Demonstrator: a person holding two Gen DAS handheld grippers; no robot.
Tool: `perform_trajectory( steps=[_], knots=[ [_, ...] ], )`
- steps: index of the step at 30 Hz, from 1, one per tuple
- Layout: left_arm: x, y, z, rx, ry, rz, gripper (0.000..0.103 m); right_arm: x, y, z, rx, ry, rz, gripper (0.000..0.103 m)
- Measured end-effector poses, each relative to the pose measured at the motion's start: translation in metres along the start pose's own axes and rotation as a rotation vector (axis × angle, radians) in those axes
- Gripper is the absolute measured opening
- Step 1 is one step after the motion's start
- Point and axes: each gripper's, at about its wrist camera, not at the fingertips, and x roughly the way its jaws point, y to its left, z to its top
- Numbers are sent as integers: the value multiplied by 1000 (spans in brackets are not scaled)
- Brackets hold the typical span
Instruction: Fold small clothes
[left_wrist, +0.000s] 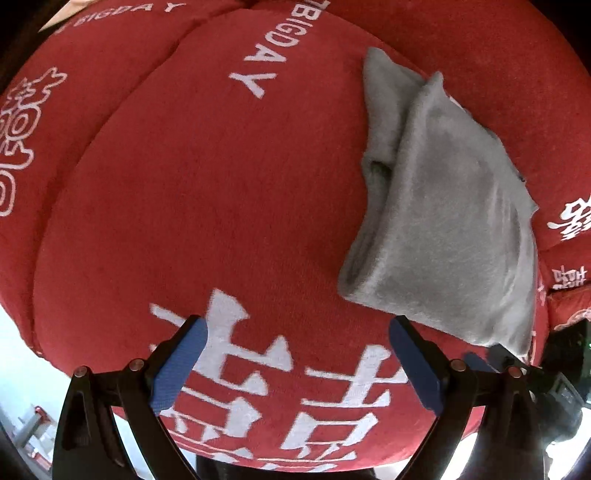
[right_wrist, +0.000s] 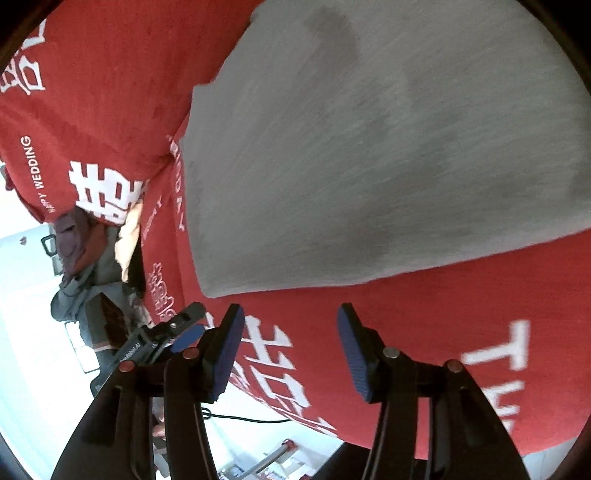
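Note:
A folded grey garment (left_wrist: 450, 221) lies on a red cushion (left_wrist: 207, 206) printed with white characters. My left gripper (left_wrist: 295, 325) hovers over the cushion just short of the garment's near edge, its blue-padded jaws wide open and empty. In the right wrist view the same grey garment (right_wrist: 369, 147) fills the upper right, lying flat. My right gripper (right_wrist: 291, 314) sits just below the garment's near edge with its jaws apart and nothing between them. The left gripper (right_wrist: 184, 332) shows at the left of that view.
Red cushions (right_wrist: 92, 92) with white lettering surround the work spot. A pile of dark and tan clothes (right_wrist: 96, 258) hangs at the cushion's left edge in the right wrist view. Pale floor (right_wrist: 29, 332) and a black cable (right_wrist: 243, 419) lie below.

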Motion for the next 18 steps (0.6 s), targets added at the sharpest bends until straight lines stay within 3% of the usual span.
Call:
perform_trajectory(
  steps=[11,12,14,18],
  knots=[
    [3,-6,-15,-167,-49,-274,99,32,-12,15,181,-92,200,55],
    [2,-7,-14,-176,-44,-290,99,33,-13,15,200,-96,212,50],
    [4,-13,-15,-189,-37,-316,99,38,-18,18,240,-79,223,9],
    [7,-31,-14,-205,-52,-393,99,42,-24,24,301,-69,302,9]
  ],
)
